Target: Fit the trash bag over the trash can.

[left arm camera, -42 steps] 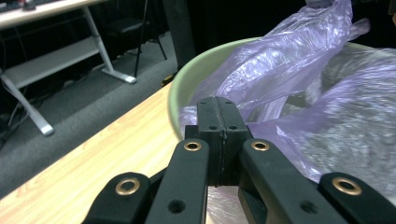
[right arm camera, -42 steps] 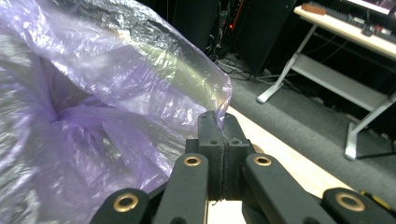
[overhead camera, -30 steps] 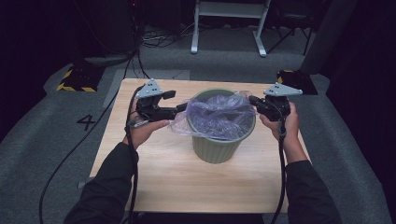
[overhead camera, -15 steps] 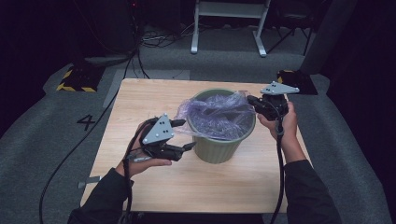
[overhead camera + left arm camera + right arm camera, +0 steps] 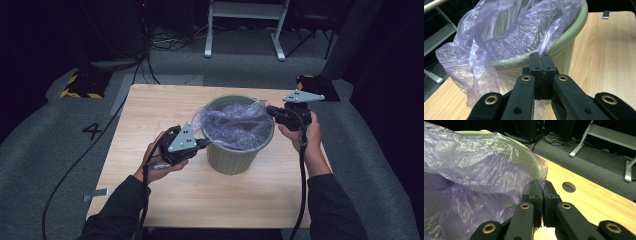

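Note:
A green bin [image 5: 235,157] stands on the wooden table [image 5: 150,110], lined with a crumpled purple plastic bag [image 5: 235,122]. My left gripper [image 5: 204,145] is at the bin's near-left side, just under the rim. Its jaws have just been closing and now stand shut on a hanging edge of the bag [image 5: 499,37], which the left gripper [image 5: 541,56] pinches at its tips. My right gripper [image 5: 270,111] holds at the bin's right rim. The right gripper [image 5: 542,185] is shut on the bag's edge [image 5: 479,167] there.
A round hole [image 5: 568,186] is cut in the table beyond the right gripper. A white metal frame [image 5: 240,30] and cables lie on the grey floor behind the table. A yellow-and-black block [image 5: 82,85] sits at the back left.
My left gripper has moved from the bin's far-left rim toward the person and down, then shut on the bag's edge. The right gripper has stayed at the right rim.

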Demonstrator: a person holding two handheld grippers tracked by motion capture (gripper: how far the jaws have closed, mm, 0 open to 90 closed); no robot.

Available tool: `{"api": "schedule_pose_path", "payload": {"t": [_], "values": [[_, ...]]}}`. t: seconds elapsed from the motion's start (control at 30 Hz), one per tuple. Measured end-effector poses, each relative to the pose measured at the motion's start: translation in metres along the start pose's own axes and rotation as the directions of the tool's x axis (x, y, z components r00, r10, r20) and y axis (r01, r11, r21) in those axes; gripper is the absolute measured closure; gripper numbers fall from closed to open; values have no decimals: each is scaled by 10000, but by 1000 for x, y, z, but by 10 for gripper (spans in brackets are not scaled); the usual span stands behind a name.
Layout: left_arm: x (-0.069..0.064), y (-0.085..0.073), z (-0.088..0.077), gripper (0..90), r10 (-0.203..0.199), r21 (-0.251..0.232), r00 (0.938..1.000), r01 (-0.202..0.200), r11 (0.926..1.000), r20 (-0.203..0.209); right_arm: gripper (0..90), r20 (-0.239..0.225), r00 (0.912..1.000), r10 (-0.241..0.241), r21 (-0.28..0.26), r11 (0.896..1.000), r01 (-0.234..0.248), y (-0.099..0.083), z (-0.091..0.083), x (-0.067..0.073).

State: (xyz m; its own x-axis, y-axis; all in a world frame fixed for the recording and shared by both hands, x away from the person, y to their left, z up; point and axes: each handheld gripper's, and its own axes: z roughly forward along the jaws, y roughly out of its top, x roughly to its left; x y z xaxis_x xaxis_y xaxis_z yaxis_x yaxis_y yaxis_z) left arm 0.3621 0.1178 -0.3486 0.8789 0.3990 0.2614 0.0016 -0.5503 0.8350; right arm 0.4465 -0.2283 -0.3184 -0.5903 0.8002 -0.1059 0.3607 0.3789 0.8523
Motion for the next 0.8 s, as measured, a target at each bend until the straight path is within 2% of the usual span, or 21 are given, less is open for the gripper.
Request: {"api": "schedule_pose_path", "payload": {"t": [0.23, 0.47, 0.53, 0.8], "values": [[-10, -5, -6, 900, 337, -94, 9980, -333, 9994, 541, 866, 255, 9996, -135, -16, 9999, 136, 3, -9, 2], [-21, -18, 2, 900, 526, 361, 9907, -575, 9977, 1254, 865, 759, 9971, -41, 284, 9996, 19, -6, -14, -5], [-24, -23, 4, 900, 696, 726, 9884, -799, 9942, 1351, 866, 903, 9959, -15, 302, 9995, -13, -8, -17, -6], [-22, -43, 11, 900, 365, 1410, 9859, -599, 9882, 1633, 867, 1153, 9931, 211, 377, 9990, -256, -17, -24, -16]]}}
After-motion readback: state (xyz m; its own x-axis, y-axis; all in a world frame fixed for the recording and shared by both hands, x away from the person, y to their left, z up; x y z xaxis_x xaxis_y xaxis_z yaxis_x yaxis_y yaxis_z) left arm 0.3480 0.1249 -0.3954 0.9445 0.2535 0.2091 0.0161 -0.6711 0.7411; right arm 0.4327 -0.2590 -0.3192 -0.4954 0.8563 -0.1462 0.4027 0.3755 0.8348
